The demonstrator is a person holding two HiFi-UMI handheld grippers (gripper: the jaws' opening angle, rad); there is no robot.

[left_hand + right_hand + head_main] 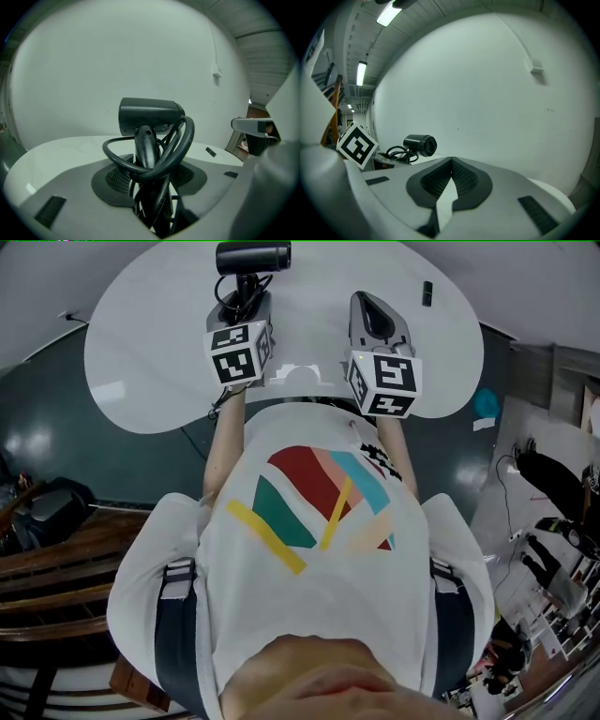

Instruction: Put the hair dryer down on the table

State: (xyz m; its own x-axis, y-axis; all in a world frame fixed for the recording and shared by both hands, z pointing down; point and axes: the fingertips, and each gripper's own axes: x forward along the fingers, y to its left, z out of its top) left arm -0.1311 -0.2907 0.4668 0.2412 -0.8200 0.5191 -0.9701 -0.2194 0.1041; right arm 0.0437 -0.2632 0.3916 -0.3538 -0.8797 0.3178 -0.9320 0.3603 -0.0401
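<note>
Left tongs (151, 194) clamp hair dryer (149, 115) handle; looped cord (181, 146) hides contact.

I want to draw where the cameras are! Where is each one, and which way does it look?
Head view: on the person's head, looking steeply down at the white table; shows shirt, forearms, both grippers.
Left gripper view: on the left gripper, looking along jaws shut on the hair dryer, toward a wall.
Right gripper view: on the right gripper, looking along empty, shut jaws across the table.
Shared: head and right gripper views both show the hair dryer in the left gripper.
</note>
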